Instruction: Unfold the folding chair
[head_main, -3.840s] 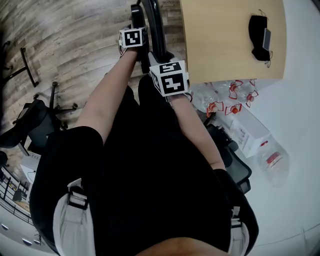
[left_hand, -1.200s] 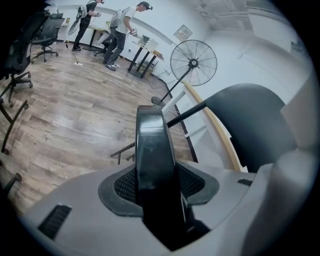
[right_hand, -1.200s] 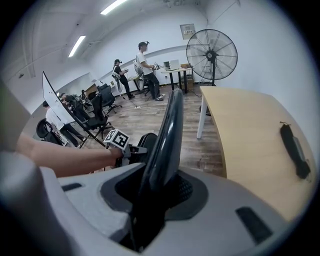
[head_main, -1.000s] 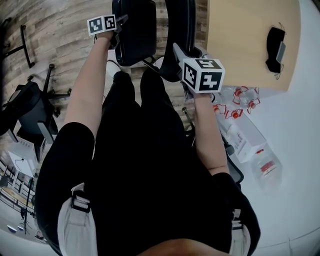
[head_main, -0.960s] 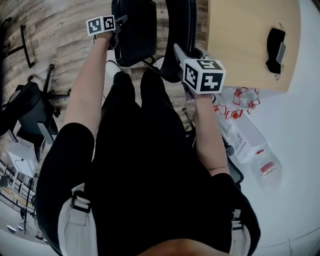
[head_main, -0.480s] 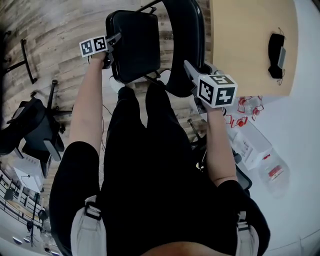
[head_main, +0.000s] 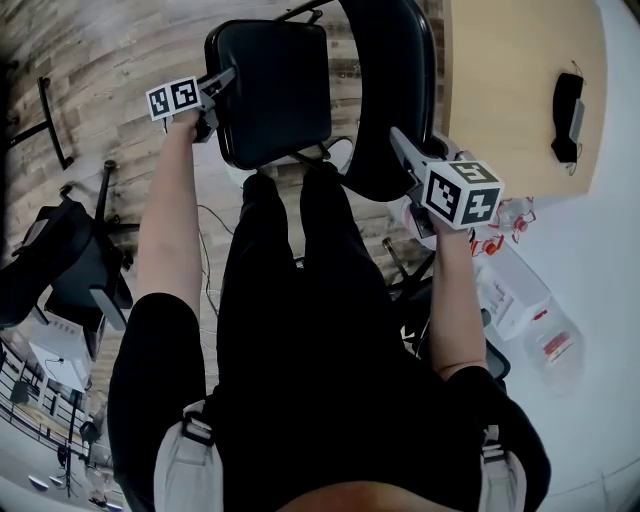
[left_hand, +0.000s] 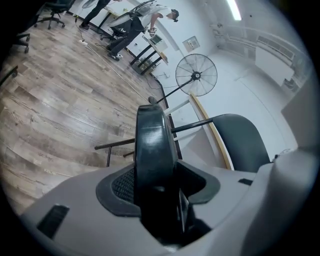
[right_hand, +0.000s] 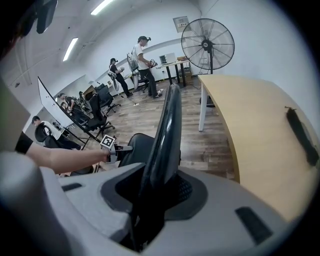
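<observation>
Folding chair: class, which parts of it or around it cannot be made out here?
- Chair feet: head view, hidden under the seat and the person's legs.
- Backrest, far end: head view, cut by the upper edge.
- Black item on the table: head view, too small to identify.

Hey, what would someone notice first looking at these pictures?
A black folding chair stands out top centre in the head view. The left gripper clamps its seat edge, the right gripper its backrest, beside a wooden table at upper right.
</observation>
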